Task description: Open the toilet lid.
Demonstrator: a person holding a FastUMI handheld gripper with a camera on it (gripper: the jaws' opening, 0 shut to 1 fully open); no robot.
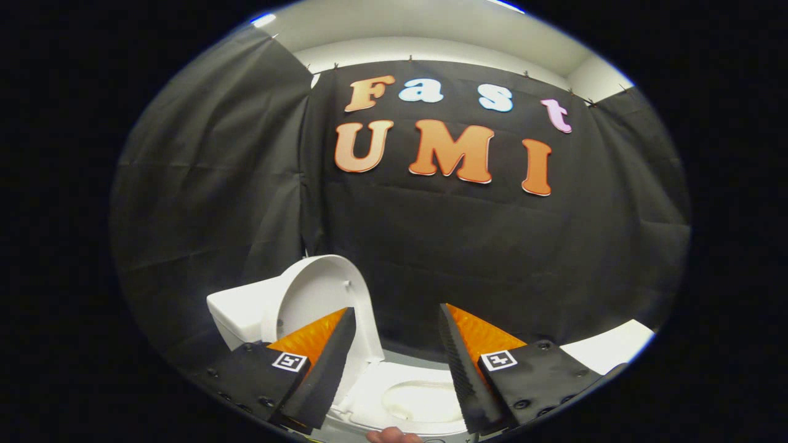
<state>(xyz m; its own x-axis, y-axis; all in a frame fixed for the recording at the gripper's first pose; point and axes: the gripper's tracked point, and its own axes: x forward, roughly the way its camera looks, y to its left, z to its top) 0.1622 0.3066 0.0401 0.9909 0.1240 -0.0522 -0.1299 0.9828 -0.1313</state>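
A white toilet stands below and ahead of my fingers. Its lid (320, 292) is raised upright and leans back against the white tank (237, 311), showing its inner face. The seat (406, 394) lies flat with its oval hole between my fingers. My gripper (397, 314) is open, with nothing between the fingers. The left finger (326, 351) overlaps the lid's lower edge in the view; whether it touches the lid I cannot tell. The right finger (468, 363) hangs over the seat's right side.
Black cloth walls close the booth behind and to both sides of the toilet. A white surface (609, 347) lies to the right beyond the right finger. A bit of a person's hand (394, 435) shows beneath the seat's front.
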